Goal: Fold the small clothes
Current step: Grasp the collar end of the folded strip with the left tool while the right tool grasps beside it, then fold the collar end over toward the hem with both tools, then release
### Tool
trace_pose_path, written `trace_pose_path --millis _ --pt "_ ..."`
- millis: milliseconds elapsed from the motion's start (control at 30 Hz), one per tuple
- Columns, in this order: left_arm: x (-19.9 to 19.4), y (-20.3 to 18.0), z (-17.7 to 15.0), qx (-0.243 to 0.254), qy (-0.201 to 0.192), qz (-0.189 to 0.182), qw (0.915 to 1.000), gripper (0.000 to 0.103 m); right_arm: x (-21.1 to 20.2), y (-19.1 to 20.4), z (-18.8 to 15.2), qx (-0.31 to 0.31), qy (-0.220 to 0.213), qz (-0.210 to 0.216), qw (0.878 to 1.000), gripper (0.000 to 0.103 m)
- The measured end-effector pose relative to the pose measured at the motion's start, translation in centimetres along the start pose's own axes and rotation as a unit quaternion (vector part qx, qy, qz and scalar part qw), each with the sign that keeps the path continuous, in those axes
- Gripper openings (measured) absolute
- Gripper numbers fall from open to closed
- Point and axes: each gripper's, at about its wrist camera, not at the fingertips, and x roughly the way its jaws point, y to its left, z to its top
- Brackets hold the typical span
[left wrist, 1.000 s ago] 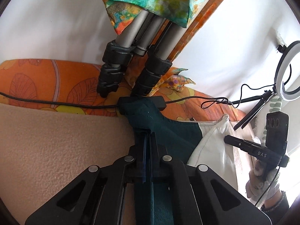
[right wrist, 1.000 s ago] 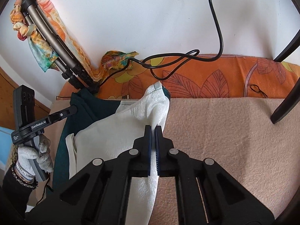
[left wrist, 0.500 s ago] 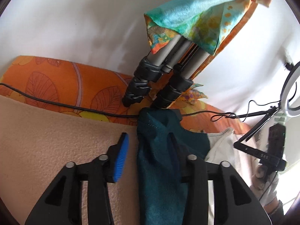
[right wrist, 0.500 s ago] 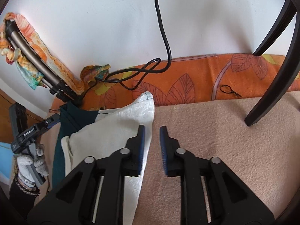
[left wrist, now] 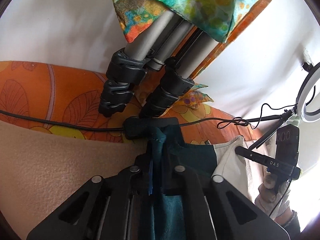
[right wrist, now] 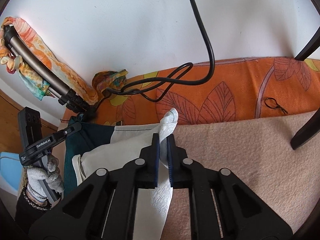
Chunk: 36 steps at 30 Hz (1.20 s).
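Note:
A small garment, dark teal [left wrist: 197, 156] on one side and cream white [right wrist: 128, 146] on the other, lies on a beige blanket [left wrist: 60, 164]. My left gripper [left wrist: 157, 150] is shut on the garment's teal corner, close to the tripod feet. My right gripper [right wrist: 163, 140] is shut on the cream corner [right wrist: 170, 118], which sticks up past the fingertips. The left gripper also shows at the left of the right wrist view [right wrist: 77, 127], and the right gripper at the right of the left wrist view [left wrist: 240, 151]. The cloth stretches between the two.
An orange leaf-print cushion [right wrist: 230, 94] runs along the white wall. A folded tripod [left wrist: 140, 66] draped with a colourful scarf [left wrist: 190, 6] leans there. A black cable [right wrist: 202, 40] lies on the cushion. A ring light [left wrist: 308, 94] stands at right. A dark chair leg [right wrist: 306, 130] stands on the blanket.
Half a second ago both grippers were open beside the garment's corners. Now both have shut on them again, the left on teal, the right on cream.

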Motion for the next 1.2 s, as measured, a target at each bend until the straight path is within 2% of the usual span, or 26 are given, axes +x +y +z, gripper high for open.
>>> trace_pose_path --millis 200,433,667,933,1067,1200 --pt "-2.0 -1.0 0.0 0.018 -0.031 -0.003 0.9993 0.002 -2.3 1.0 0.2 -0.015 -0.027 0.004 1.0 0.005" --pt "-6.2 -2.0 0.1 0.031 -0.056 -0.012 0.9979 0.002 -6.8 3.2 0.0 -0.043 -0.047 0.025 0.998 0.005" --pt "-11.3 -3.7 -1.7 0.05 -0.078 -0.013 0.9956 0.002 -12.5 6.3 -2.5 -0.075 -0.065 0.04 0.994 0.005" --pt "-16.9 -6.2 -5.9 0.07 -0.097 -0.009 0.9928 0.002 -18.2 10.7 -8.8 -0.111 -0.068 0.043 0.991 0.005" --pt "-20.5 -5.8 -10.1 0.075 -0.1 -0.011 0.9921 0.001 -20.3 12.6 -13.6 -0.126 -0.064 0.044 0.989 0.005" --pt "-22.1 -5.4 -14.8 0.079 -0.086 -0.009 0.9931 0.002 -21.2 13.8 -19.4 -0.139 -0.057 0.036 0.988 0.005"
